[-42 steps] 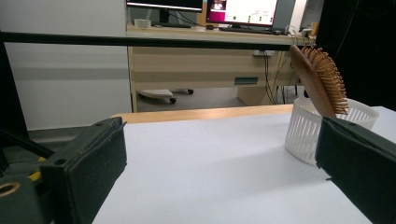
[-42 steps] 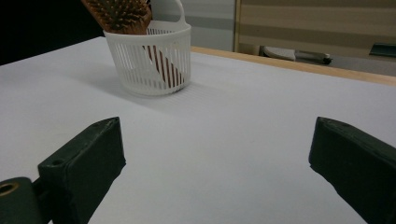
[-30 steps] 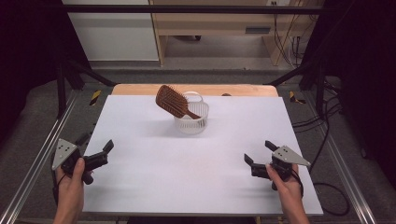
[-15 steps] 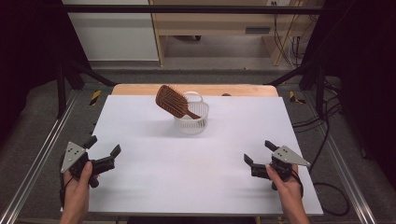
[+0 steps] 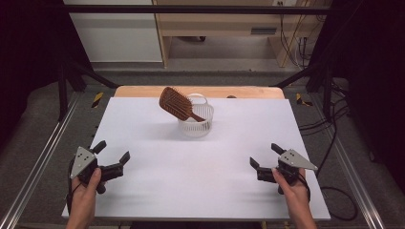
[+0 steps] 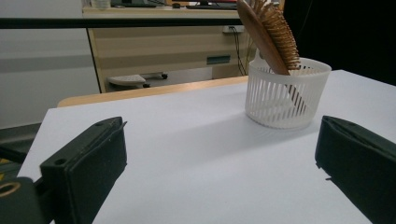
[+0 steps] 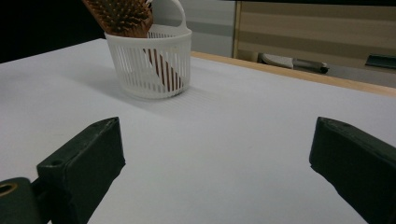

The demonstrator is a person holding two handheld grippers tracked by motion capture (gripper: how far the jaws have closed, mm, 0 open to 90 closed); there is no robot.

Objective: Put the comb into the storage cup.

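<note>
High view: both grippers, left (image 5: 113, 157) and right (image 5: 265, 156), gape empty, well short of hairbrush (image 5: 175, 103)

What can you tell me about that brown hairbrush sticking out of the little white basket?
The hairbrush looks wooden, reddish brown, with a broad oval paddle head full of rows of matching pins. It stands handle-down in the white slatted basket, leaning over the rim, its head sticking out well above it. Its narrow handle shows through the slats. Only the basket touches it; it sits toward the far middle of the white table.
</note>
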